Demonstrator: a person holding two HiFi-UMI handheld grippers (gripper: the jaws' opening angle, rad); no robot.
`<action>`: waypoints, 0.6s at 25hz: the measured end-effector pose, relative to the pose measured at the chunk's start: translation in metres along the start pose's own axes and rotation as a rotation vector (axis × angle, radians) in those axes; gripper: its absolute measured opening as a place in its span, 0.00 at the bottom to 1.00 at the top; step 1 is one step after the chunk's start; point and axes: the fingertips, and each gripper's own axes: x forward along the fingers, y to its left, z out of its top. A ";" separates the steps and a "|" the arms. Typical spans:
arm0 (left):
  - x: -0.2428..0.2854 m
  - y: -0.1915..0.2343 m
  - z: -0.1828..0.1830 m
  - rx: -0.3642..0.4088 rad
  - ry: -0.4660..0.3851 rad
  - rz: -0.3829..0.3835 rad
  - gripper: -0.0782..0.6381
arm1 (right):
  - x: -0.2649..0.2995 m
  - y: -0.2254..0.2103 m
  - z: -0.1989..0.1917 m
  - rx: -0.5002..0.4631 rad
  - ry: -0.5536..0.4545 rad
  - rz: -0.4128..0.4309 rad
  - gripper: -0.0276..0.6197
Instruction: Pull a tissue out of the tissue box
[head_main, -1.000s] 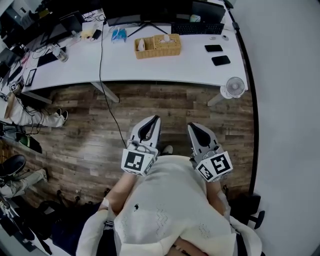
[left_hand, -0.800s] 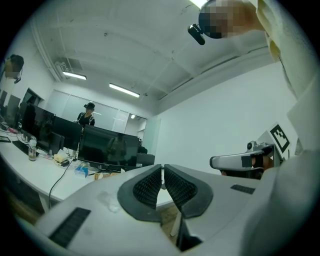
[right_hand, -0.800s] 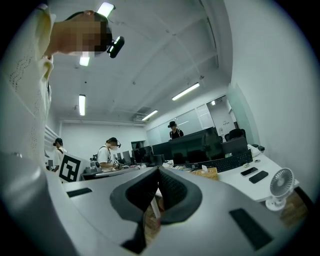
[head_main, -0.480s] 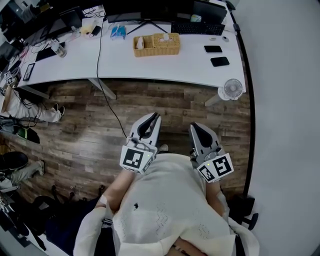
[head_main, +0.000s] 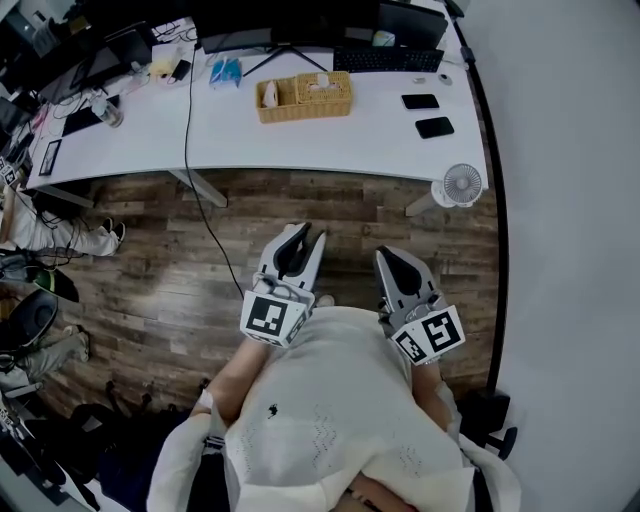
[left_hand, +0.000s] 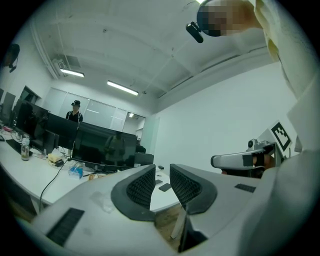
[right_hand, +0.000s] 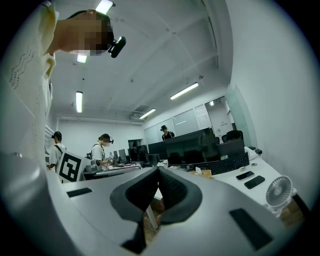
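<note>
Head view: L gripper (head_main: 308, 234) & R gripper (head_main: 386, 254) are held at chest, frame centre, over wood floor; tissue box (head_main: 330, 90) sits in wicker tray (head_main: 290, 112) on white desk (head_main: 380, 130), top centre, well apart from both. L gripper view: jaws have just been opening, now a narrow gap w/ nothing in it. R gripper view: jaws together, empty; risk, my guess: tissue tuft is small, so a sloppy pinch could tear it or catch wicker, & the light box may lift w/ the pull if nothing pins it.
</note>
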 end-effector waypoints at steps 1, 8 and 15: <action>0.005 0.003 0.001 0.002 0.000 0.000 0.24 | 0.004 -0.003 0.001 -0.002 0.003 -0.001 0.04; 0.034 0.038 0.001 -0.003 0.015 0.014 0.27 | 0.039 -0.026 0.002 0.001 0.025 -0.012 0.04; 0.068 0.074 0.000 -0.022 0.025 0.022 0.26 | 0.080 -0.047 -0.001 -0.011 0.060 -0.015 0.04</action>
